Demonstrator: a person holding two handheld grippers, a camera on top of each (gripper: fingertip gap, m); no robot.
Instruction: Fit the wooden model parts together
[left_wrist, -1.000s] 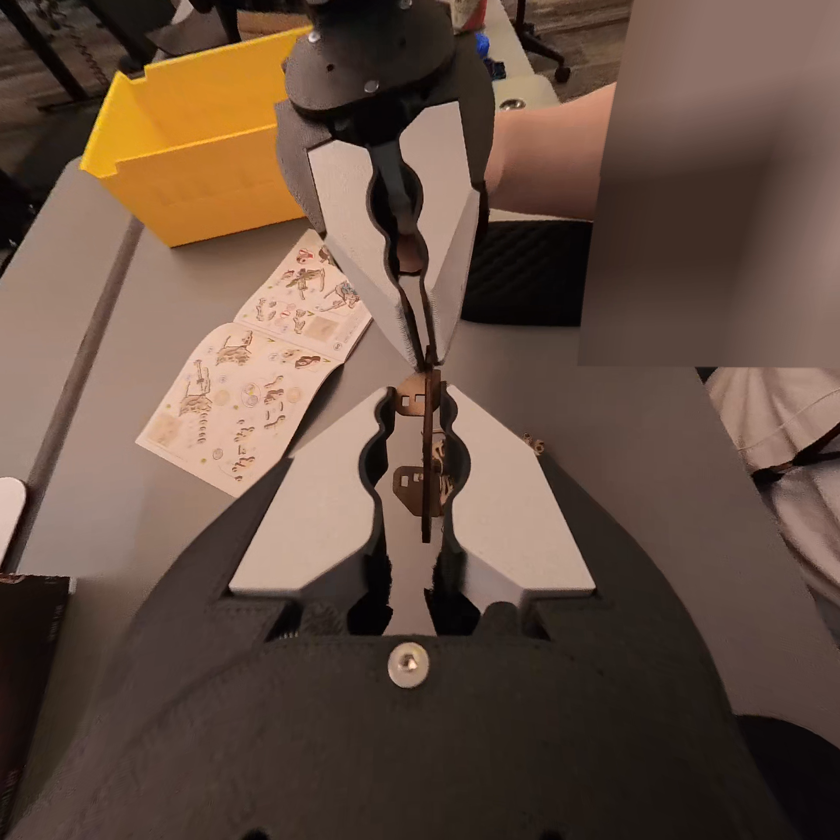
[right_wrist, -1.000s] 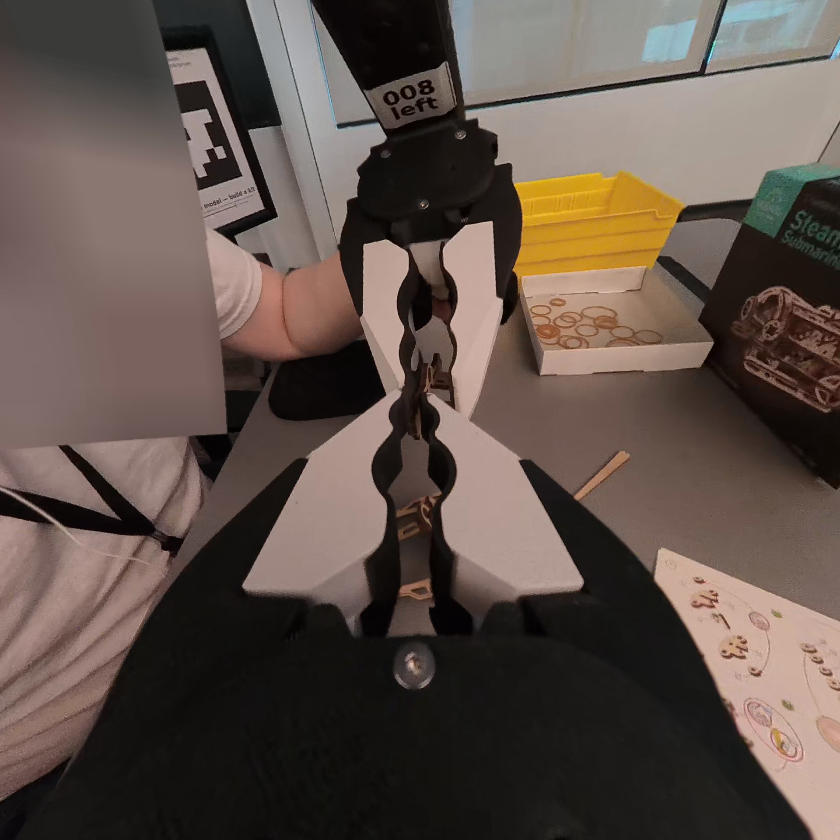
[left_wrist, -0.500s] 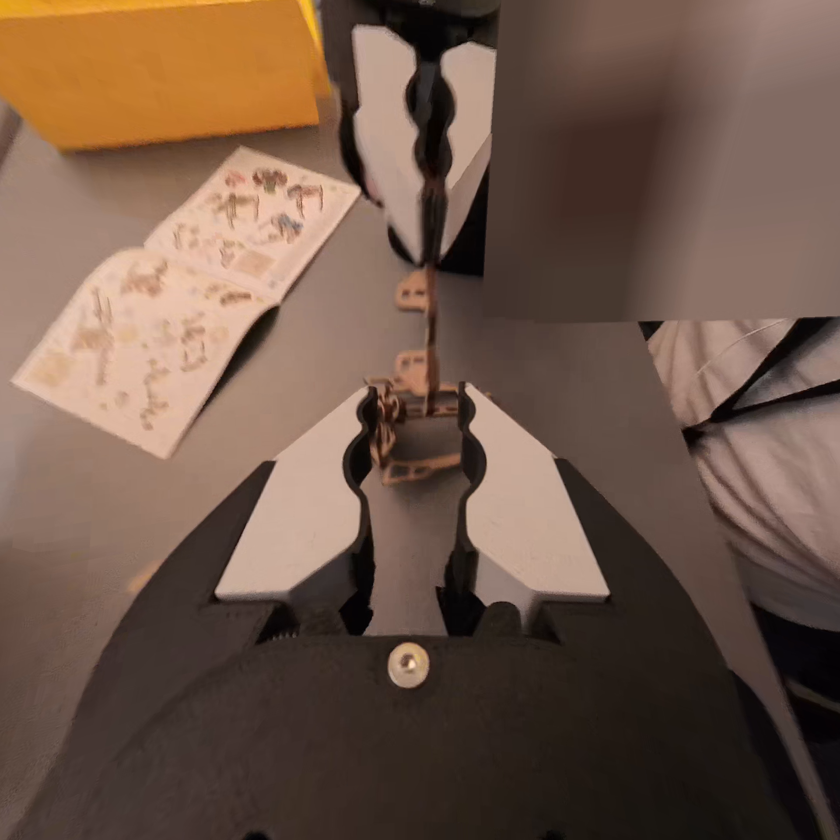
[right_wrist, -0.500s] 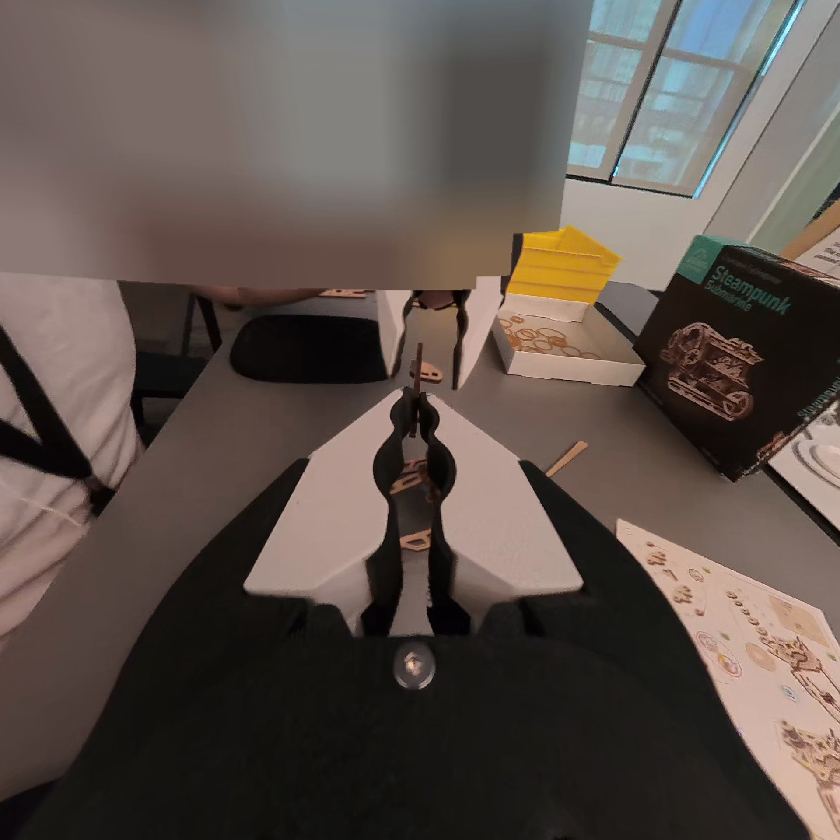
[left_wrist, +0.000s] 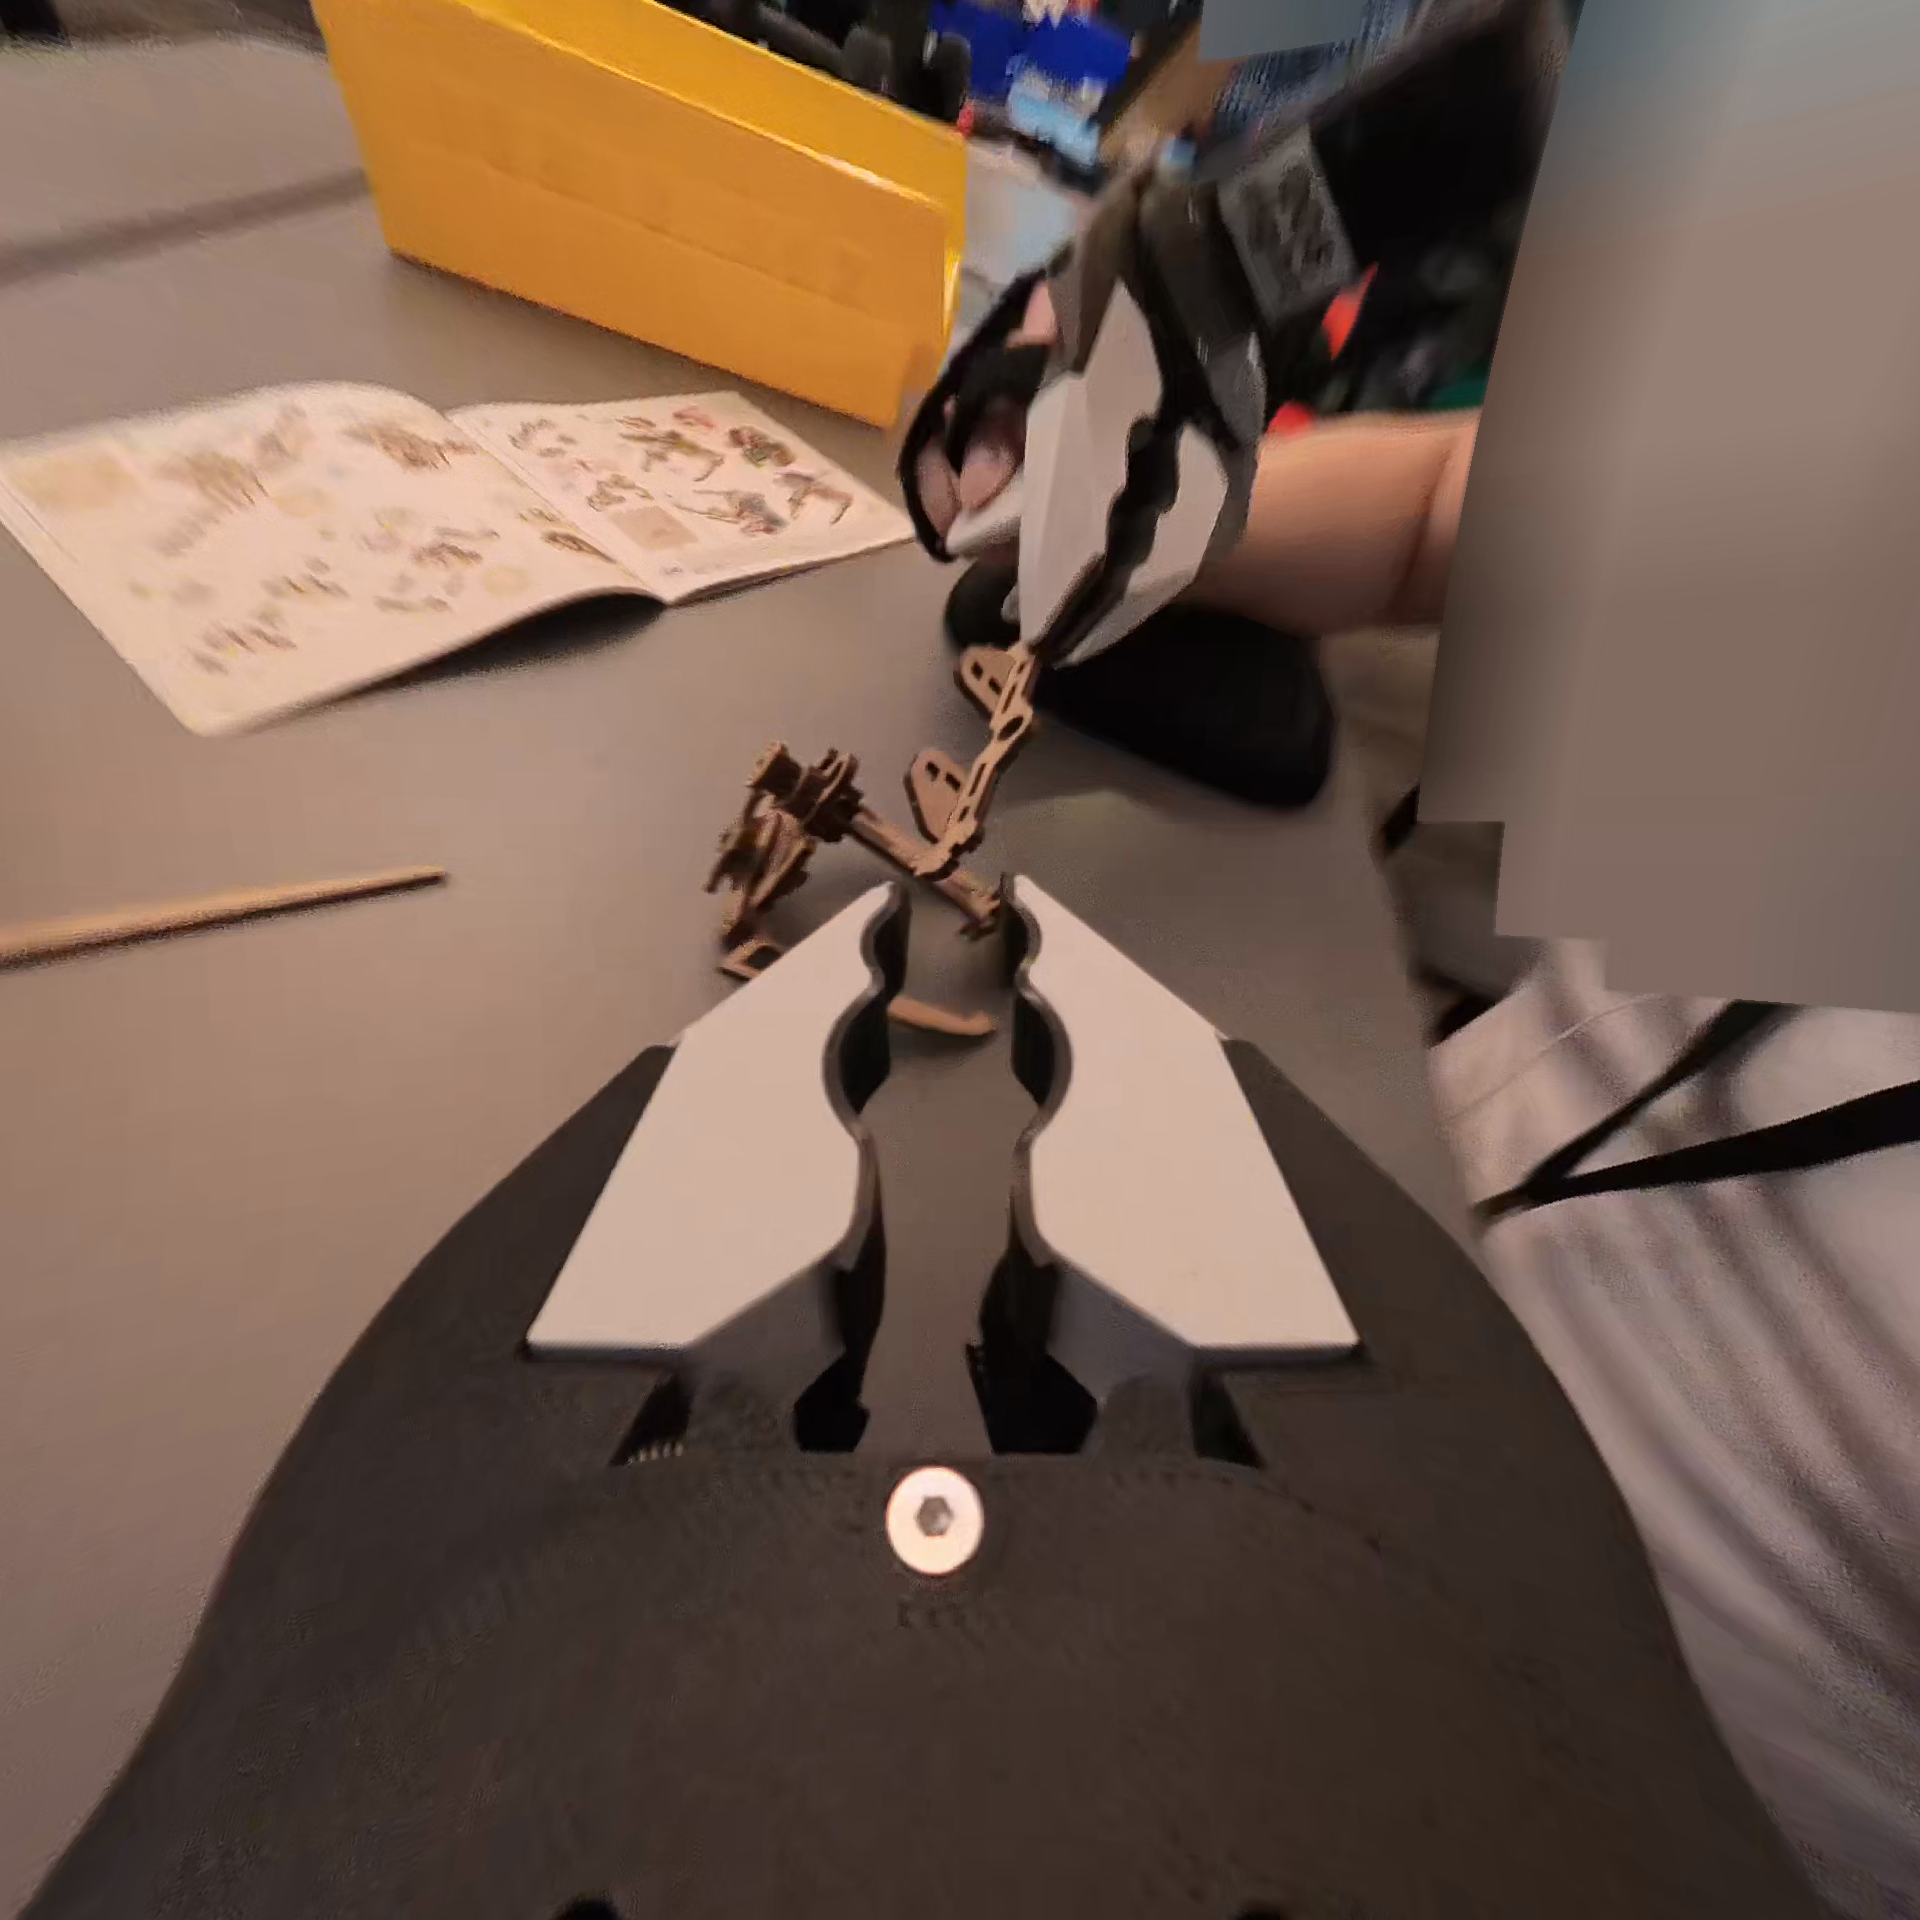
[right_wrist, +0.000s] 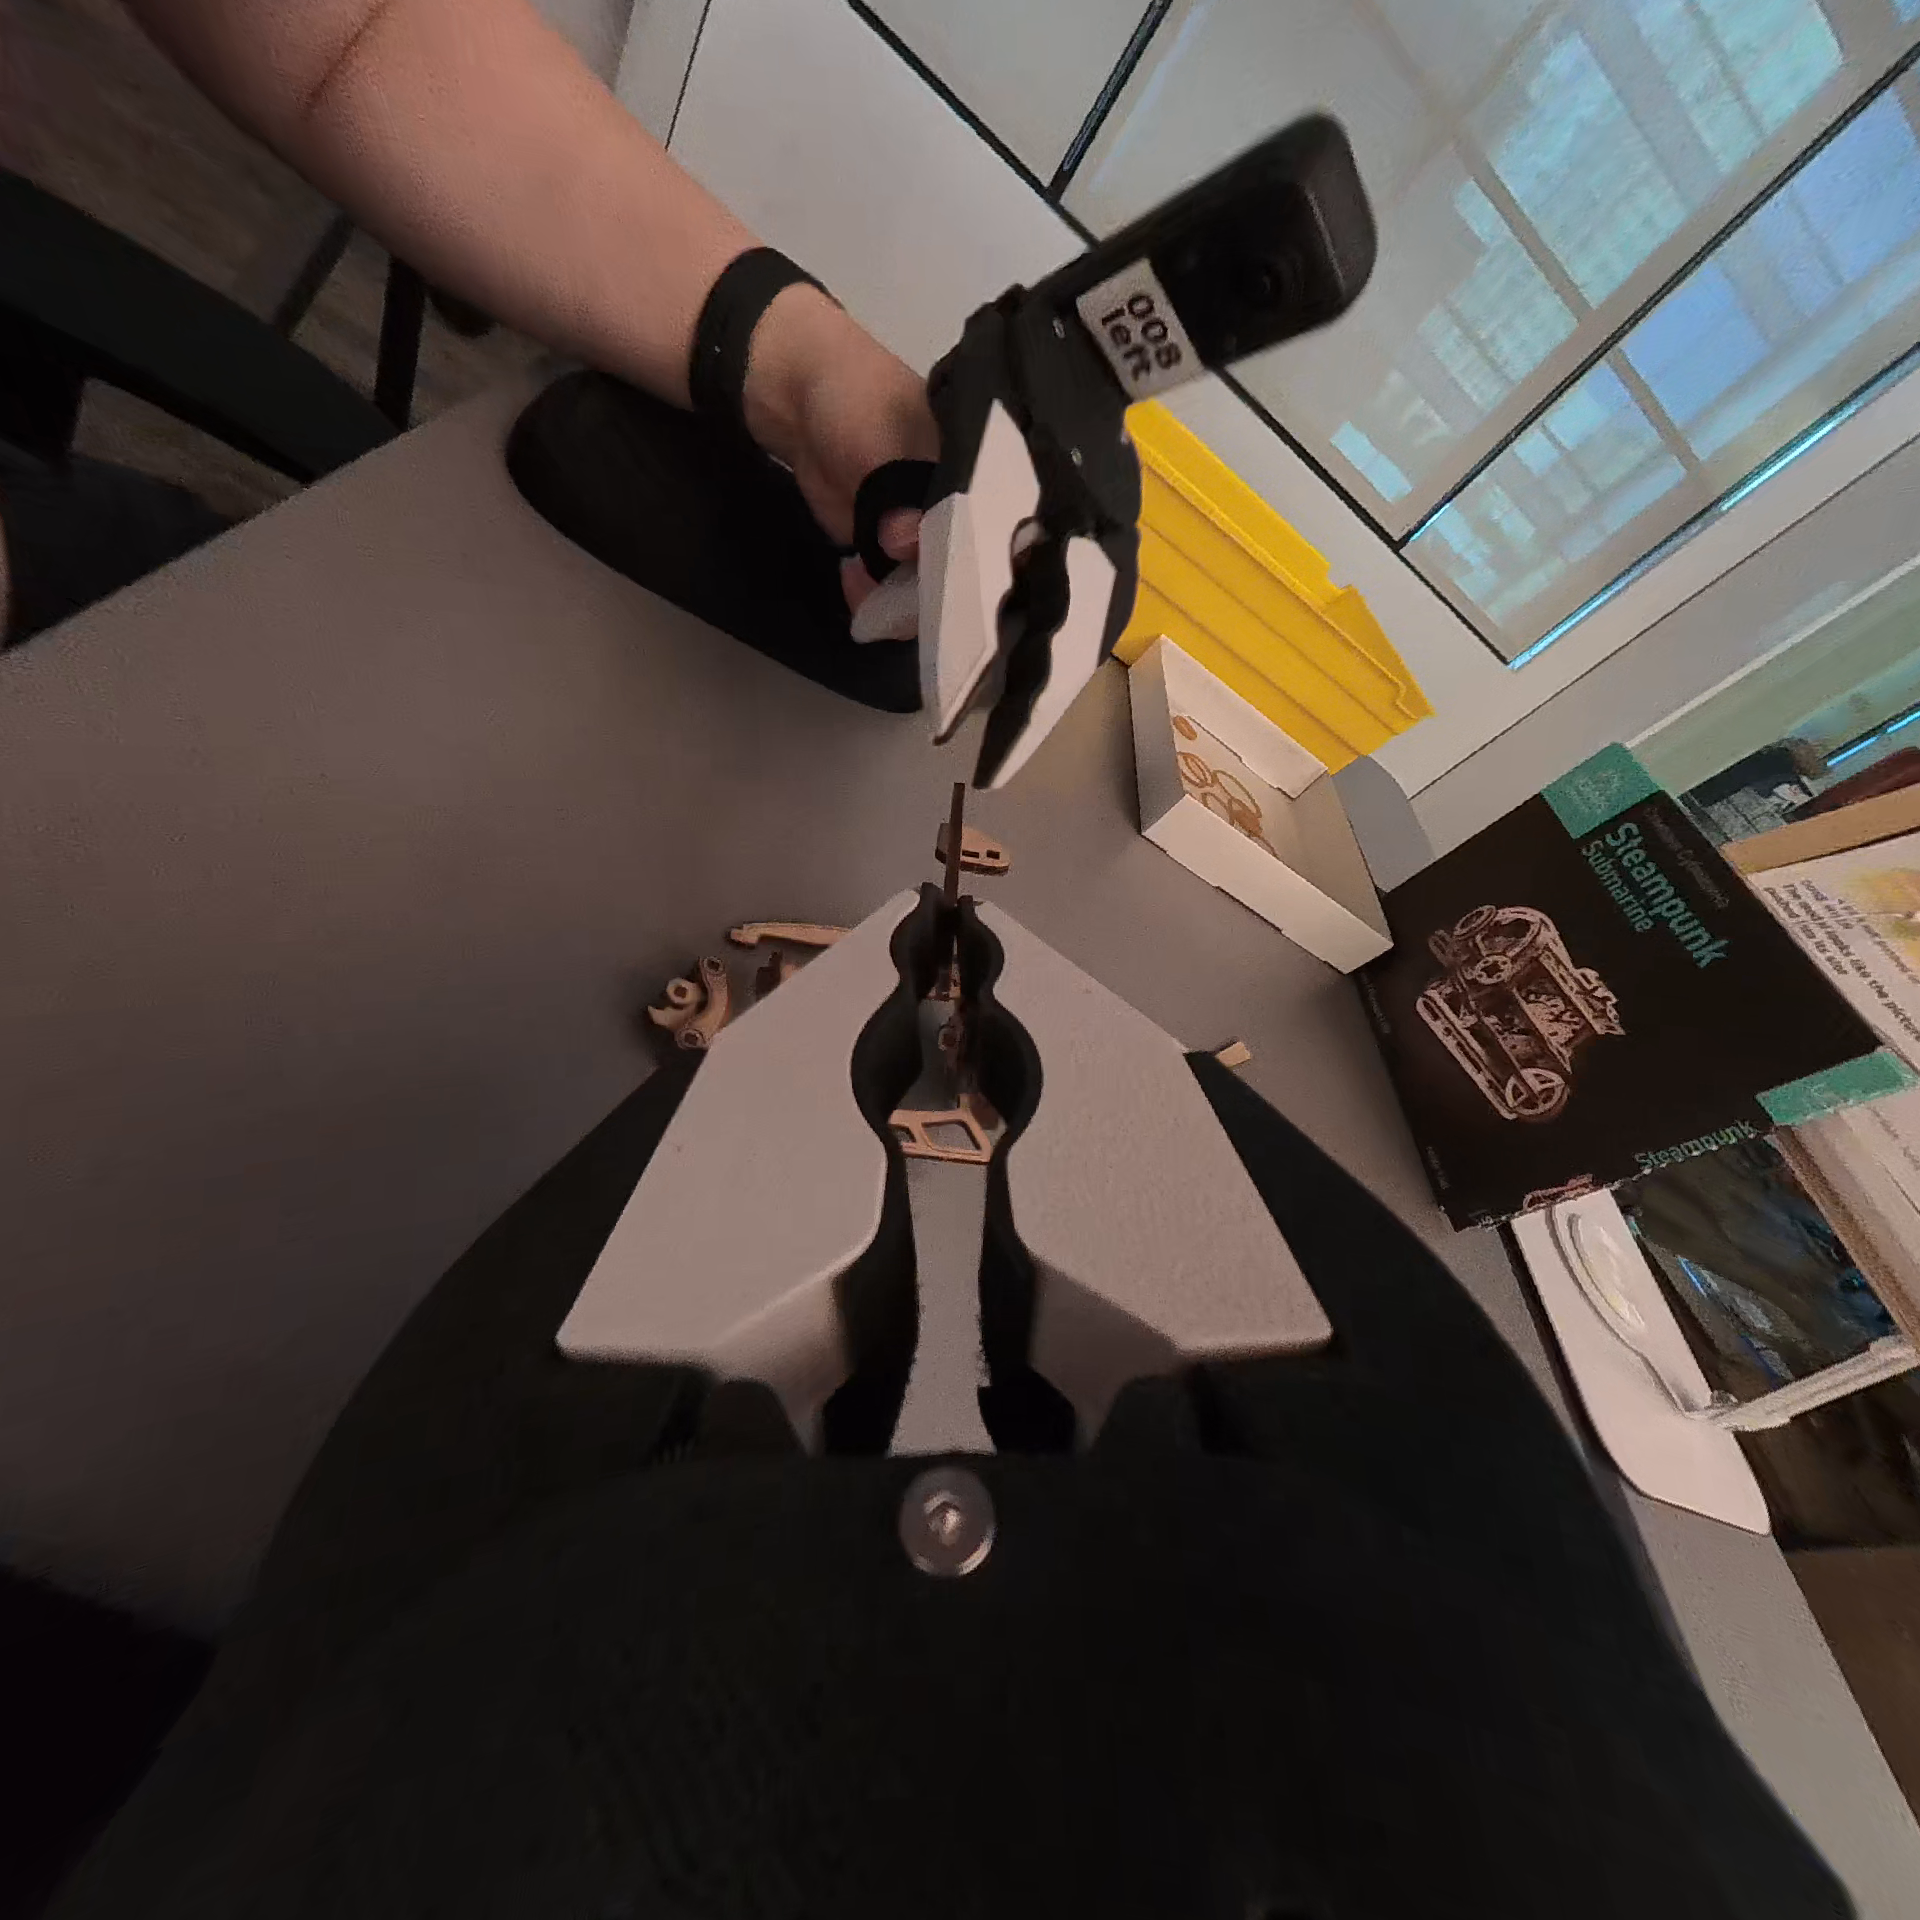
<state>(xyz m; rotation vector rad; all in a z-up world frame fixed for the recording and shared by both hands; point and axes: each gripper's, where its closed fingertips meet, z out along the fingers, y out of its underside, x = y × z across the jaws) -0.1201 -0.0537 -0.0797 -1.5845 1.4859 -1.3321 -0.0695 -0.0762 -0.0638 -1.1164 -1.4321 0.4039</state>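
My right gripper (right_wrist: 945, 914) is shut on a thin flat wooden part (right_wrist: 953, 831), seen edge-on with a tab sticking out sideways. In the left wrist view the right gripper (left_wrist: 1039, 639) holds this slotted wooden part (left_wrist: 982, 748) tilted down toward a small wooden sub-assembly (left_wrist: 795, 831) lying on the grey table (left_wrist: 312, 1039). I cannot tell whether the two touch. My left gripper (left_wrist: 951, 904) is open and empty, just short of the sub-assembly. It also shows in the right wrist view (right_wrist: 966, 758), above the held part.
A yellow bin (left_wrist: 665, 208), an open instruction booklet (left_wrist: 416, 520) and a wooden stick (left_wrist: 208, 914) lie to the left. A black pad (left_wrist: 1195, 707) is behind. A white tray (right_wrist: 1247, 831), a black box (right_wrist: 1610, 997) and loose wooden pieces (right_wrist: 691, 1003) are nearby. A person sits at the right. There is about 7 cm between the tips of the two grippers. My left gripper's tips are some 15 cm from the wooden stick (left_wrist: 208, 914).
My left gripper has opened, let go of the flat wooden part and drawn back. The right gripper keeps the part and has tilted it down toward the sub-assembly on the table.
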